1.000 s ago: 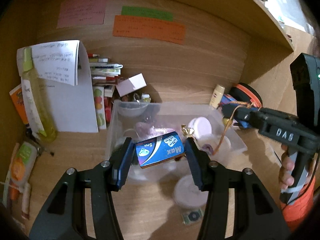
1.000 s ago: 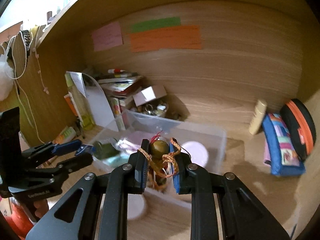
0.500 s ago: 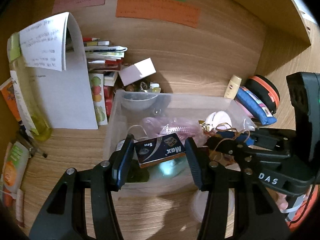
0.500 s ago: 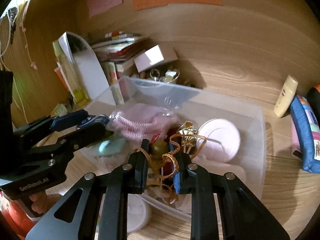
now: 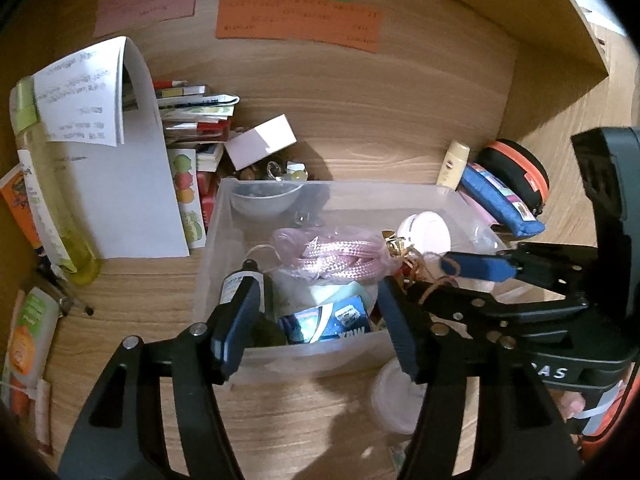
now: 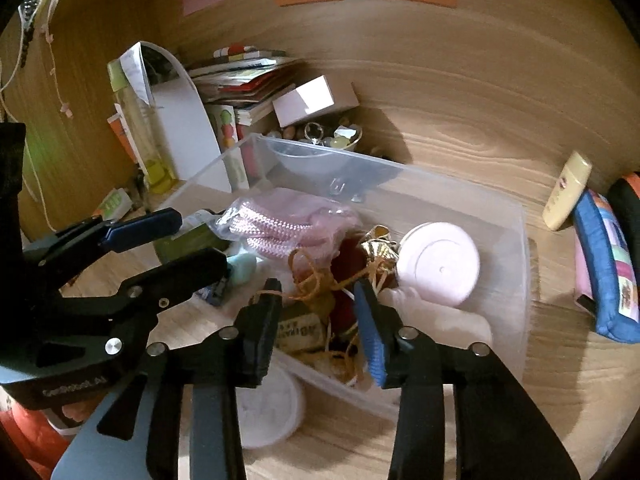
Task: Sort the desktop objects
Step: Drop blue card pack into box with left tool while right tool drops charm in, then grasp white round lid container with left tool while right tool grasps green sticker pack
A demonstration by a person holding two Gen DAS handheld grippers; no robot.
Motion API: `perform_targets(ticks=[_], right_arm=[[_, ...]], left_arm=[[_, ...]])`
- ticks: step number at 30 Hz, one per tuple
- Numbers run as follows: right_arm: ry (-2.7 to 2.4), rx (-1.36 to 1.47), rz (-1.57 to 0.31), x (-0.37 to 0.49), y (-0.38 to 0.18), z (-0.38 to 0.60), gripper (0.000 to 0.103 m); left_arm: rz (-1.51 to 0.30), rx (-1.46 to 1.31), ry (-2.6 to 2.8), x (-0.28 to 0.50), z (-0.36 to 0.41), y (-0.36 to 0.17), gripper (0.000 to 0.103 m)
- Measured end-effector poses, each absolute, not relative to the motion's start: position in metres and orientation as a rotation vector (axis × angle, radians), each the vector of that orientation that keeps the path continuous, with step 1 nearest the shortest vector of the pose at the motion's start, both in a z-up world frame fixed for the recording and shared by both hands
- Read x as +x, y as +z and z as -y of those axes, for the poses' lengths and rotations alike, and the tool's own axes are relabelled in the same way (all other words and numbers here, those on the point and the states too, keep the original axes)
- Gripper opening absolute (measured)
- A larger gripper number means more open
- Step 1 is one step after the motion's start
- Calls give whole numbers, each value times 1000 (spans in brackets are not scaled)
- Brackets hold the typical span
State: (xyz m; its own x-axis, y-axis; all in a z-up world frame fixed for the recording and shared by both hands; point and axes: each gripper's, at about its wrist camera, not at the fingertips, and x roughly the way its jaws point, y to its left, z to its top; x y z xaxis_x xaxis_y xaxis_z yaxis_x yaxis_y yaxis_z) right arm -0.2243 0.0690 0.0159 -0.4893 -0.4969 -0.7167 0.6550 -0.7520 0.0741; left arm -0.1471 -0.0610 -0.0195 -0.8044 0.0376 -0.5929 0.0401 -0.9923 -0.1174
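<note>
A clear plastic bin (image 5: 420,196) (image 6: 516,248) stands on the wooden desk. In it lie a pink rope bundle (image 5: 332,252) (image 6: 280,220), a round white lid (image 5: 426,232) (image 6: 438,268), a blue Max staple box (image 5: 328,320) and a corded orange-string charm (image 6: 316,284). My left gripper (image 5: 316,324) is open above the bin's near wall, the blue box lying loose below it. My right gripper (image 6: 318,320) is open over the charm, which rests in the bin. Each gripper shows in the other's view.
Behind the bin are a white folded paper sheet (image 5: 120,168), stacked books (image 5: 196,112), a small white box (image 5: 260,142) and a dish of trinkets (image 6: 328,136). A cream tube (image 6: 566,190) and blue pouch (image 6: 604,264) lie right. A white lid (image 5: 394,396) lies in front.
Both grippers have opened over the bin. The blue Max box has dropped from the left gripper into the bin, and the corded charm has dropped from the right gripper.
</note>
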Motion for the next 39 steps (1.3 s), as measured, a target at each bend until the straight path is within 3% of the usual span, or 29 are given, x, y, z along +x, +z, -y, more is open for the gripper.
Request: perform_targets(ticks=[4, 11, 16, 27, 39], right_arm=[[-2245, 959, -261, -213, 23, -79, 47], [-2288, 922, -301, -189, 28, -90, 68], [-2304, 918, -292, -177, 26, -97, 76], [-2303, 957, -260, -155, 10, -126, 77], [-2342, 1062, -229, -155, -18, -177, 78]], left_arm=[[-213, 969, -2983, -137, 61, -14, 66], [-166, 910, -2967, -112, 56, -7, 91], [-132, 896, -2942, -95, 53, -7, 93], [-190, 1135, -2930, -87, 42, -37, 96], [-157, 1447, -2892, -130, -11, -73, 96]])
